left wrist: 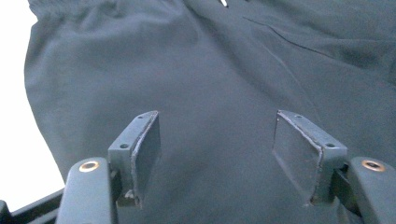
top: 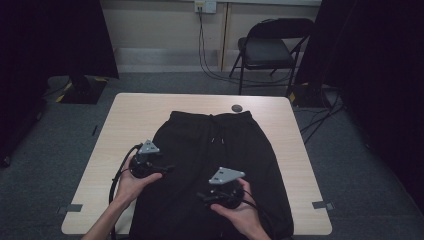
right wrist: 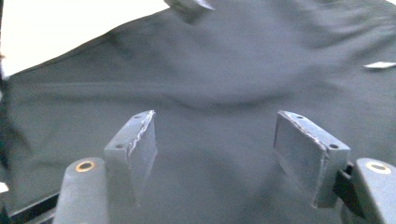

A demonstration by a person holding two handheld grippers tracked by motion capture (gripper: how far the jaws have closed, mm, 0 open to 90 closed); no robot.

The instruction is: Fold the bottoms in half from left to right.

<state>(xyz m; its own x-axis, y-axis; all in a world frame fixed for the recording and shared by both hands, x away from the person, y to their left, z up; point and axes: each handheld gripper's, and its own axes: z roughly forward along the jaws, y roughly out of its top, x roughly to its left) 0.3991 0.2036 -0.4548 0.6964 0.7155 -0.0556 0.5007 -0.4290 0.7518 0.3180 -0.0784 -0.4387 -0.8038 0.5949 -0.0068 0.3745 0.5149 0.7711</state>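
Looking down, the table [top: 125, 115] carries black trousers [top: 215, 165] lying lengthwise, waistband far from me, legs running toward me. My left gripper [left wrist: 217, 154] and right gripper [right wrist: 215, 154] hover over the thighs, jaws spread wide, holding nothing. No containers here.

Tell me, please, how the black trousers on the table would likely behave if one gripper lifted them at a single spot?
The black trousers would probably go floppy and drape, since the cloth lies flat with soft wrinkles. They likely hang well below the pinch. The part overhanging the table near edge may drag or slide.
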